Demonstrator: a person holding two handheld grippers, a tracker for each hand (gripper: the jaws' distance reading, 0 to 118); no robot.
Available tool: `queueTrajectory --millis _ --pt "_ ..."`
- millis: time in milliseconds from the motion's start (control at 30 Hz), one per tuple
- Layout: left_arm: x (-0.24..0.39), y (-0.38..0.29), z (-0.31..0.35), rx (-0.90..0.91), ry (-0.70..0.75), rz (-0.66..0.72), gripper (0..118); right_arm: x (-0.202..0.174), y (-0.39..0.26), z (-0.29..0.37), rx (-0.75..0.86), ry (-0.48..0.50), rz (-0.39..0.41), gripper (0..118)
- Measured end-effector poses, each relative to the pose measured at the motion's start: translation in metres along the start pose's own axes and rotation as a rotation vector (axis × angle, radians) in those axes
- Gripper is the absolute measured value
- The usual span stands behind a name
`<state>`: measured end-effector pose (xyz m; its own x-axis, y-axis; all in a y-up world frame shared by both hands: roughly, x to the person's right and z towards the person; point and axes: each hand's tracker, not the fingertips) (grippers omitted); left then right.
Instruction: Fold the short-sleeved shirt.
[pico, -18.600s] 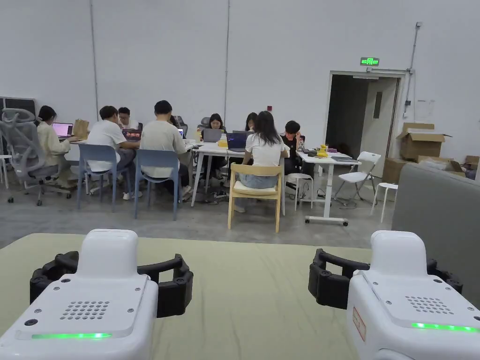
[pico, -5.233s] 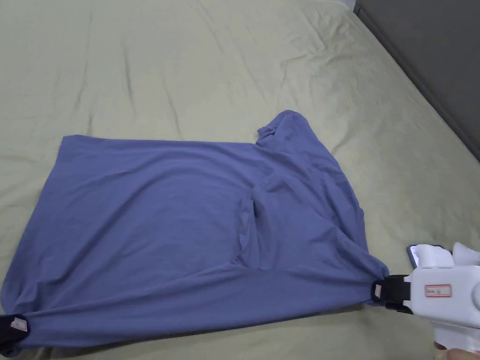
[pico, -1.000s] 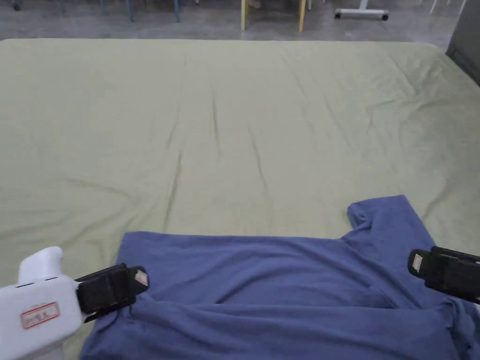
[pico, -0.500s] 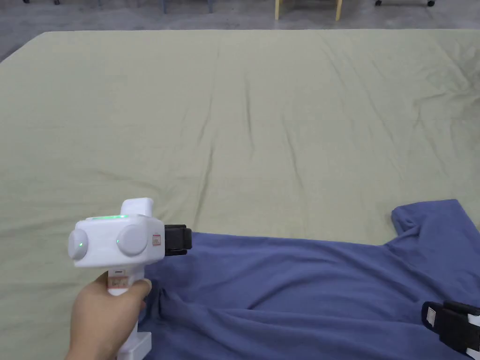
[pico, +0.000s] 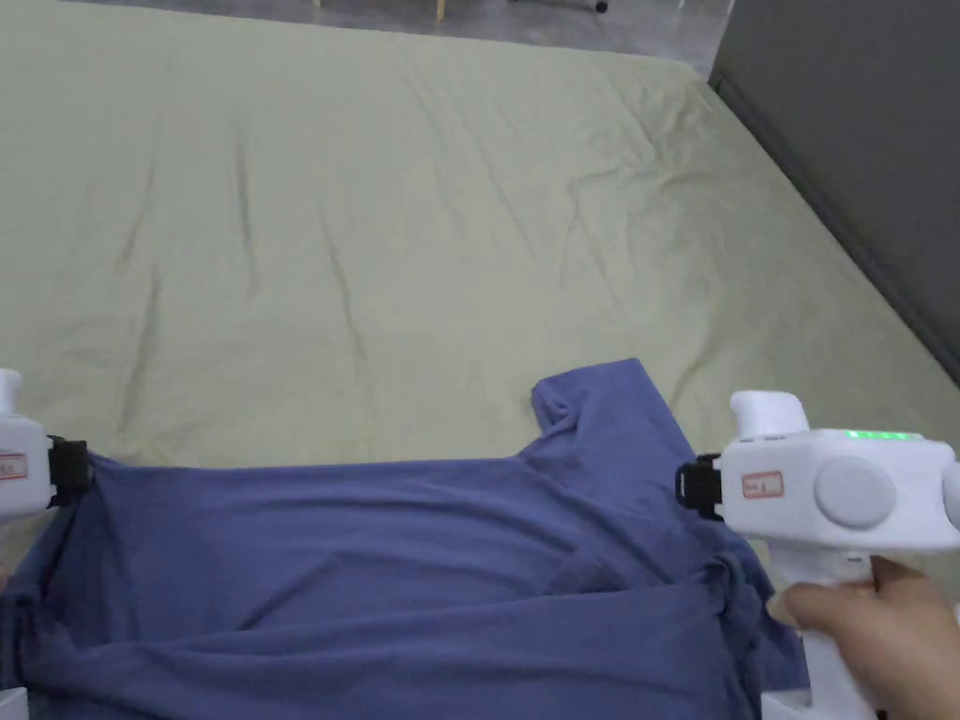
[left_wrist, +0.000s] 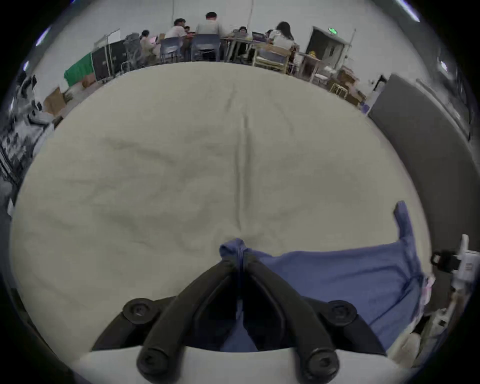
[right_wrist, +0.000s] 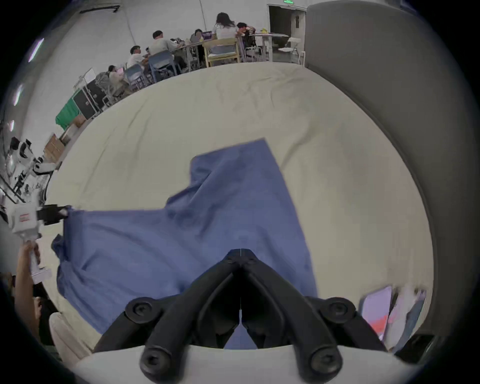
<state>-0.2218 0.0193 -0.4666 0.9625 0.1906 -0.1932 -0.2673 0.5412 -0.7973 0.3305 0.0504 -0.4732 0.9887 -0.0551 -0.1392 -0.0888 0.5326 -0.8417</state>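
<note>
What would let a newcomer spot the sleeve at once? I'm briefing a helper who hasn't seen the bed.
Start at the green sheet covering the bed. The blue shirt lies at its near edge. The sleeve is the one flap jutting away from the shirt's straight far edge, near the right gripper.

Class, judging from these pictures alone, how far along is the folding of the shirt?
Done: the shirt lies folded over once, one sleeve sticking out on the sheet. In hand: the left hand-held gripper pinches a corner; the right hand-held gripper is closed over the sleeve end. Left: tucking the sleeve, further folds.
</note>
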Motion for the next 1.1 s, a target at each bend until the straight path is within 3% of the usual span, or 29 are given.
queueTrajectory --millis 33,67,133,167,300,333,367,400,433,467,500,533,600,767,933,1100 --pt "-0.003 0.006 0.003 0.012 -0.002 0.014 0 0.005 0.014 -0.012 0.001 0.007 0.029 74" --pt "-0.007 0.012 0.005 0.019 0.002 0.01 0 0.014 0.028 -0.029 -0.057 0.012 0.043 118" --pt "0.005 -0.006 0.036 0.017 -0.003 0.018 0 0.023 0.045 -0.063 -0.161 -0.016 0.023 111" --pt "0.005 -0.005 0.04 0.017 -0.012 0.021 0 0.032 0.054 -0.064 -0.102 -0.005 0.028 111" --pt "-0.002 -0.002 0.036 -0.005 -0.022 0.014 0 0.058 0.068 -0.123 -0.238 -0.09 -0.013 114" --pt "-0.002 -0.002 0.035 -0.009 -0.017 0.009 0 0.049 0.066 -0.13 -0.255 -0.095 -0.027 109" --pt "-0.006 0.0 0.03 -0.016 -0.013 0.013 0 0.046 0.064 -0.135 -0.26 -0.097 -0.043 93" --pt "-0.012 0.004 0.026 0.017 0.023 -0.011 0 0.047 0.062 -0.131 -0.233 -0.138 -0.058 87" --pt "-0.014 0.005 0.024 0.009 0.015 0.002 0 0.047 0.063 -0.127 -0.216 -0.107 -0.06 78" --pt "-0.015 0.006 0.022 0.009 0.015 0.005 0 0.037 0.061 -0.114 -0.198 -0.15 -0.08 58" --pt "-0.01 0.001 0.024 0.006 0.018 0.002 0 0.033 0.062 -0.106 -0.174 -0.196 -0.007 24" --pt "-0.009 0.001 0.025 0.0 0.016 -0.001 0 0.033 0.061 -0.098 -0.138 -0.156 0.014 2" --pt "-0.009 0.002 0.027 0.004 0.011 -0.006 0 0.034 0.061 -0.083 -0.124 -0.08 -0.02 2" --pt "-0.025 0.005 0.052 0.013 -0.052 0.001 0 0.026 0.046 -0.006 -0.043 -0.047 0.037 2" --pt "-0.029 -0.029 0.103 0.02 -0.079 -0.13 0 0.023 -0.006 0.058 -0.145 -0.034 0.194 2" --pt "-0.043 -0.077 0.146 -0.036 -0.177 -0.098 0 0.043 -0.062 0.073 -0.238 -0.012 0.145 2"
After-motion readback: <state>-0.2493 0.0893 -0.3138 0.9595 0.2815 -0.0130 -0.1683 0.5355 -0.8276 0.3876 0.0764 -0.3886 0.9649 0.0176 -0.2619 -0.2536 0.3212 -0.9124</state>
